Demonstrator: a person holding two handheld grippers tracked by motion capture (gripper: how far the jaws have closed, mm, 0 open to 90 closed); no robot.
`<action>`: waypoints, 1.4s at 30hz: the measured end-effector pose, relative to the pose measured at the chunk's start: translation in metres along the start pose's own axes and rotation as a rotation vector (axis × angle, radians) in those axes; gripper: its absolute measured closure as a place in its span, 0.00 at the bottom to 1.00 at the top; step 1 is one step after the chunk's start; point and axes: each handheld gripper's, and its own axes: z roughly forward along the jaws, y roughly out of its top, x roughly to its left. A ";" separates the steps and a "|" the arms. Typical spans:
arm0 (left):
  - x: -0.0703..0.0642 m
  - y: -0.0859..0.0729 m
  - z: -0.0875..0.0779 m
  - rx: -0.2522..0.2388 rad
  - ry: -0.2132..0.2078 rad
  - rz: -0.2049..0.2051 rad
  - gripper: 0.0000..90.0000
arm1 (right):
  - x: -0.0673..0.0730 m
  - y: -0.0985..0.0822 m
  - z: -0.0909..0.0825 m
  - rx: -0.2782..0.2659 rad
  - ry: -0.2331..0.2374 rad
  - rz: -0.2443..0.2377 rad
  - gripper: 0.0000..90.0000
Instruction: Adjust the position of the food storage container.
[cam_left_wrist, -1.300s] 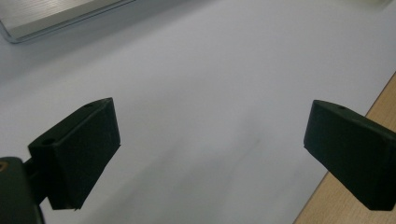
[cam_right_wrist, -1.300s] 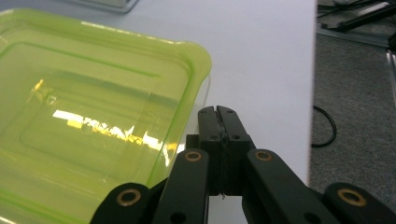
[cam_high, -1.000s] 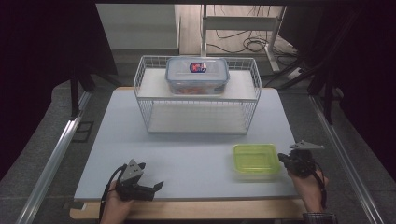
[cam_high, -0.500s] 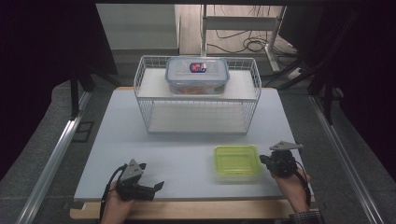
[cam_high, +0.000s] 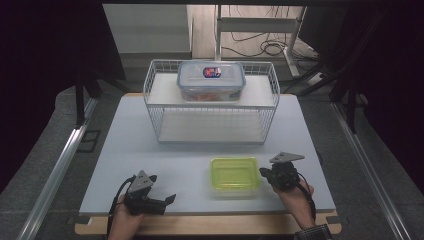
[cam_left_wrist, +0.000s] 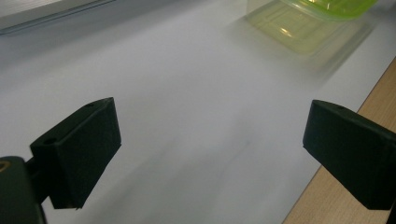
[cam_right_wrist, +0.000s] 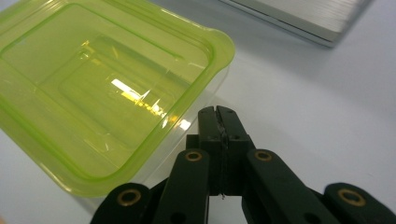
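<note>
A clear container with a yellow-green lid (cam_high: 234, 173) lies flat on the white table (cam_high: 150, 150), right of the front middle. My right gripper (cam_high: 263, 173) is shut with nothing between its jaws, and its tips are against the container's right side. In the right gripper view the closed tips (cam_right_wrist: 218, 113) sit right at the clear wall under the green lid (cam_right_wrist: 102, 79). My left gripper (cam_high: 169, 200) rests at the front left, open, pointing right toward the container. In the left gripper view its jaws (cam_left_wrist: 210, 135) stand wide over bare table, with the container (cam_left_wrist: 303, 23) farther off.
A white wire basket rack (cam_high: 210, 107) stands at the back middle of the table. A blue-lidded clear box (cam_high: 211, 80) with food inside rests on its top shelf. The table's wooden front edge (cam_high: 210, 225) runs just behind both hands.
The right gripper has moved left across the table, and the green-lidded container has slid left ahead of it. The left gripper has stayed in place.
</note>
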 end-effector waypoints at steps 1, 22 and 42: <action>0.000 0.000 0.000 0.000 0.000 0.000 0.05 | 0.002 0.001 0.001 0.001 0.005 -0.004 0.99; 0.000 0.000 0.001 0.013 0.003 0.006 0.05 | 0.033 0.011 0.013 -0.030 0.081 -0.036 0.99; -0.001 0.000 -0.001 0.022 -0.007 0.010 0.06 | 0.028 0.009 0.000 -0.078 0.071 -0.050 0.74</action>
